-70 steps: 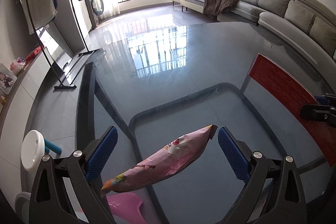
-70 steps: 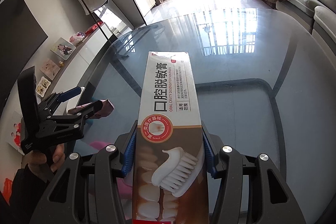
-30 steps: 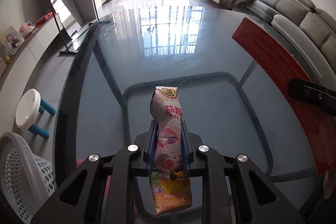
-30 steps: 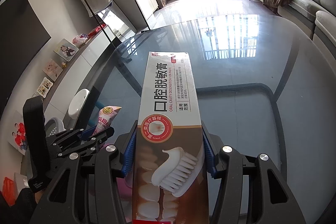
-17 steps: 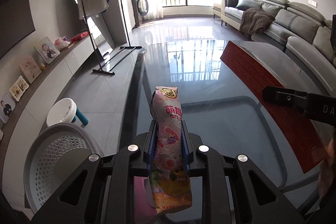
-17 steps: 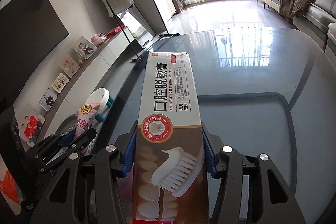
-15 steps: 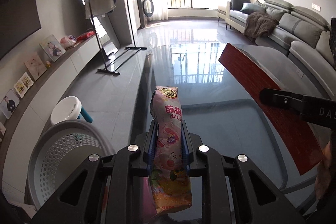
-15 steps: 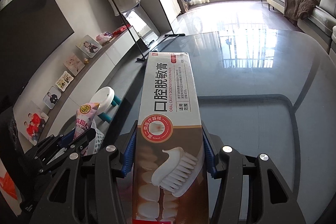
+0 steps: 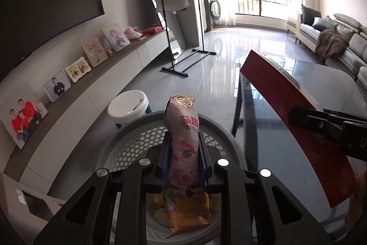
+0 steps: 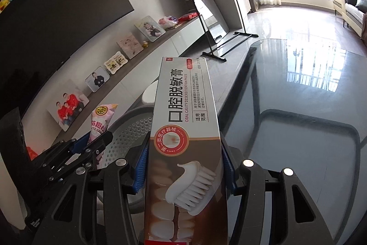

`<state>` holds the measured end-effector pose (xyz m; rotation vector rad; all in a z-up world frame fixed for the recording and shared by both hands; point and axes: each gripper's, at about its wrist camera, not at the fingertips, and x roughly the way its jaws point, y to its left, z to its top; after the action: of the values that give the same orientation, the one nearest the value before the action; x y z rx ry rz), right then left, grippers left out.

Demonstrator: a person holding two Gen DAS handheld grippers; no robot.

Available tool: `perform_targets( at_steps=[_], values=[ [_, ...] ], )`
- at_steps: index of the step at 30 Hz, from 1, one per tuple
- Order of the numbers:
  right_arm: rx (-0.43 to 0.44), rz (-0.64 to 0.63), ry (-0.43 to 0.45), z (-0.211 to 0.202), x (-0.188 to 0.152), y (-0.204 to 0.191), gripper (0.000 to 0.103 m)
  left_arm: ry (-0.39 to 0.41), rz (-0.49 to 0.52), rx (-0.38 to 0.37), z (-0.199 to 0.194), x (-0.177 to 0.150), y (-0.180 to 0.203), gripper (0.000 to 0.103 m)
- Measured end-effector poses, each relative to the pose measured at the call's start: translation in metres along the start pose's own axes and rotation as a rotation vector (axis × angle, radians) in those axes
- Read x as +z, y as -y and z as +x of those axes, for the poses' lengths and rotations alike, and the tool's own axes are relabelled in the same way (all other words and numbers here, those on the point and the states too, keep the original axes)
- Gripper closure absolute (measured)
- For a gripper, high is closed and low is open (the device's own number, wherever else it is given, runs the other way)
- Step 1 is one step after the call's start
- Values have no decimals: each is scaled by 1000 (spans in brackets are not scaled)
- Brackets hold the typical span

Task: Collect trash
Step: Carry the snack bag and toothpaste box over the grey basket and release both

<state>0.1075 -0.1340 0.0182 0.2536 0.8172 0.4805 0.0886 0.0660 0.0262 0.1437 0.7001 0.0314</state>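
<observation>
My left gripper (image 9: 183,148) is shut on a pink snack bag (image 9: 183,130) and holds it upright over a grey perforated basket (image 9: 135,144). Some trash lies at the basket's bottom. My right gripper (image 10: 184,157) is shut on a long toothpaste box (image 10: 183,130), which points towards the same basket (image 10: 128,130). In the left wrist view the box shows its red side (image 9: 298,118) at the right, above the table edge. In the right wrist view the left gripper (image 10: 91,144) with the snack bag (image 10: 101,121) is at the lower left.
A dark glass table (image 10: 298,118) lies to the right of the basket. A white stool (image 9: 128,105) stands behind the basket. A low cabinet with photo frames (image 9: 75,68) runs along the left wall under a TV. A clothes rack (image 9: 176,15) and a sofa (image 9: 344,43) stand farther off.
My left gripper closed on the snack bag on the table, then swung left with it to above the basket. My right gripper also turned left with the toothpaste box.
</observation>
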Motion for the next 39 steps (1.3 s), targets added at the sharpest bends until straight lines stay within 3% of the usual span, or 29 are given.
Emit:
perform_targets(
  at_steps=[5,21,25,26,28,39],
  values=[
    [29,-41,-54,29,-2,-24,51,-24,-42,60,14,-8,-22,78],
    [89,-163,-175,72,-14,-71,51,-79,-191,125,16,-39,-74,73],
    [85,-171,-162,69,-15,-73,50,-70,-205,142,13,-39,-78,61],
    [89,-166,-155,68,-15,-72,44,-69,-209,145,13,-38,-79,49],
    [89,-154,-128,63,-13,-70,33,-56,-218,156,10,-38,-80,36],
    [37,-133,-66,53,-16,-67,33,-37,-196,177,5,-38,-76,30]
  ],
)
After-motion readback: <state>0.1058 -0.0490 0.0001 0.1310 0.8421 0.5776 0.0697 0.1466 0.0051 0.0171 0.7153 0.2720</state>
